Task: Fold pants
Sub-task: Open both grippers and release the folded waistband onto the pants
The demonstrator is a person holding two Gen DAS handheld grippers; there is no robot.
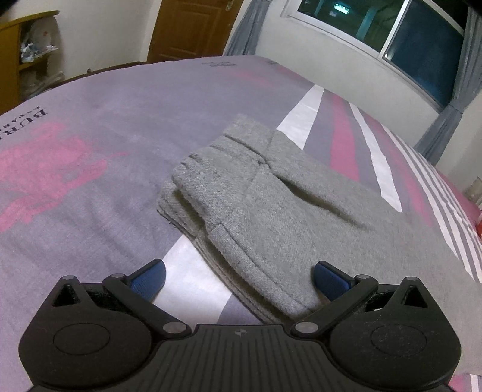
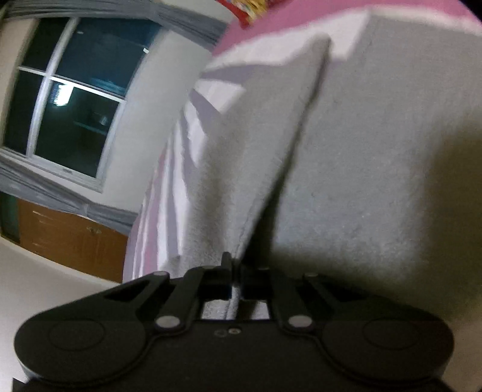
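Grey knit pants [image 1: 271, 196] lie folded into a thick bundle on the striped bed sheet [image 1: 105, 135]. In the left wrist view my left gripper [image 1: 239, 267] stands open just above the bundle's near end, and its blue pads [image 1: 147, 280] straddle the fabric without touching it. In the blurred right wrist view the pants [image 2: 361, 150] fill the frame. My right gripper [image 2: 236, 265] is shut on an edge of the cloth, and a flap [image 2: 256, 135] rises from the closed jaws. The fingertips themselves are buried in fabric.
The bed has grey, pink and white stripes. A wall with a dark window [image 1: 421, 45] and grey curtains runs along its far side. A wooden door [image 1: 186, 30] and a shelf [image 1: 30, 60] stand beyond the bed. A red packet [image 2: 250, 9] lies near the bed's edge.
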